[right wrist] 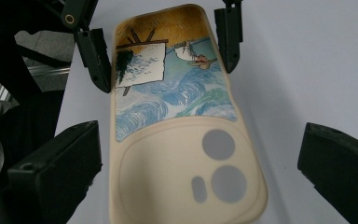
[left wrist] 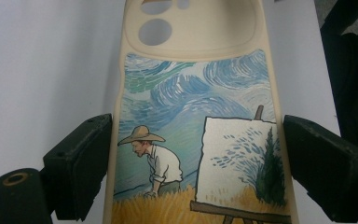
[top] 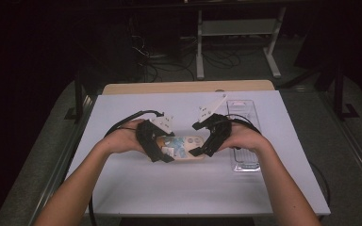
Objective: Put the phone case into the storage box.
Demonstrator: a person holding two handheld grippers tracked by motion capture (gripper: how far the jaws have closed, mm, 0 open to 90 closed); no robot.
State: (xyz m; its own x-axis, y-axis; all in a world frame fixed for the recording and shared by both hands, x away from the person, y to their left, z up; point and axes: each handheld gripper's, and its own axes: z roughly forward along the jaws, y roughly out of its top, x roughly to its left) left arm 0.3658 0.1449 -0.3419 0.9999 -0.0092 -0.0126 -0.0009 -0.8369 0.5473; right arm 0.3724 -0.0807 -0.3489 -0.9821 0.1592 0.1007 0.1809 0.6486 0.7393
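A cream phone case (top: 185,143) printed with a painting of a man in a straw hat at an easel lies back side up near the middle of the white table (top: 169,188). My left gripper (left wrist: 196,140) has its two black jaws against the long edges of the case (left wrist: 191,116) at its painted end, shut on it. The same grip shows in the right gripper view, where the left gripper (right wrist: 165,51) clamps the far end of the case (right wrist: 177,102). My right gripper (right wrist: 200,158) straddles the camera-hole end with its jaws wide; the right jaw stands well clear of the case. Both hands meet over it, left gripper (top: 162,148) facing right gripper (top: 201,141).
A clear plastic tray (top: 243,162) lies on the table just right of my right hand. A wooden board edge (top: 188,87) runs along the table's far side. Beyond it stand a white metal frame (top: 238,28) and floor cables (top: 169,63).
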